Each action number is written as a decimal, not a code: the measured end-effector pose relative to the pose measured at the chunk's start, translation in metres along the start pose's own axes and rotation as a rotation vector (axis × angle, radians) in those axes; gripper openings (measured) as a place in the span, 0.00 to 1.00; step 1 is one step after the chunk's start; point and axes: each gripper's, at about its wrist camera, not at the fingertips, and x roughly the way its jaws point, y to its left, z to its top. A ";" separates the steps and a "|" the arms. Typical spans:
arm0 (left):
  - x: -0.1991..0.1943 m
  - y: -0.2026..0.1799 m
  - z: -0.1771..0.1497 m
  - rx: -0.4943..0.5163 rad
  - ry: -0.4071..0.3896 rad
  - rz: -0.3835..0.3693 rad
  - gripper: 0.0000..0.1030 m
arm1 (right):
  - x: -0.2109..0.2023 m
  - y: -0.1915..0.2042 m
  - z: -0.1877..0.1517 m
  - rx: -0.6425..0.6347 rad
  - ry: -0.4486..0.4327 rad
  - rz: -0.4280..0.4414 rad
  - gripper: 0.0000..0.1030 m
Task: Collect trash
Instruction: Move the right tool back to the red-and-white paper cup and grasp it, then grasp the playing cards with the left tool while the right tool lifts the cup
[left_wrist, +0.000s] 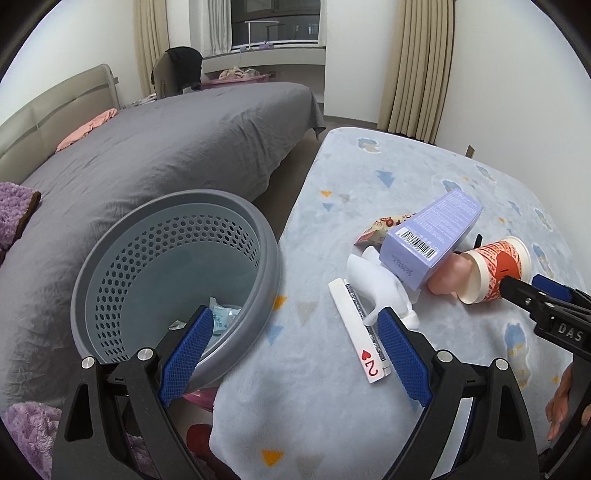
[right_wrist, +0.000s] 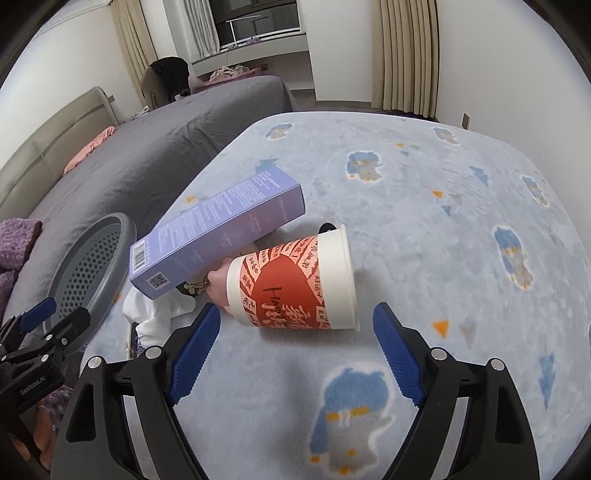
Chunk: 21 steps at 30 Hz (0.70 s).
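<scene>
A red-and-white paper cup (right_wrist: 295, 280) lies on its side on the blue blanket. My right gripper (right_wrist: 298, 310) is open, its blue pads on either side of the cup's near edge without touching it. A purple box (right_wrist: 218, 229) leans over a pink object (right_wrist: 219, 288) beside the cup. White crumpled paper (left_wrist: 376, 280), a playing-card box (left_wrist: 360, 328) and a snack wrapper (left_wrist: 380, 229) lie near them. My left gripper (left_wrist: 295, 314) is open and holds nothing, between the grey perforated basket (left_wrist: 177, 266) and the card box. Some wrappers (left_wrist: 221, 317) lie in the basket.
The blue blanket with cartoon prints (right_wrist: 424, 221) covers the work surface. The basket stands at its left edge, next to a bed with a grey cover (left_wrist: 147, 147). A purple fuzzy cloth (left_wrist: 14, 218) lies at the far left. A hand (left_wrist: 561, 406) shows at the right edge.
</scene>
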 end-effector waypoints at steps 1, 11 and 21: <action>0.001 0.001 0.000 -0.001 0.003 -0.001 0.86 | 0.002 0.003 0.001 -0.006 0.001 -0.004 0.79; 0.009 0.006 -0.003 -0.004 0.015 -0.005 0.86 | 0.023 0.014 0.002 -0.040 0.029 -0.070 0.80; 0.013 0.008 -0.007 -0.003 0.027 -0.009 0.86 | 0.033 0.015 0.003 -0.033 0.021 -0.103 0.79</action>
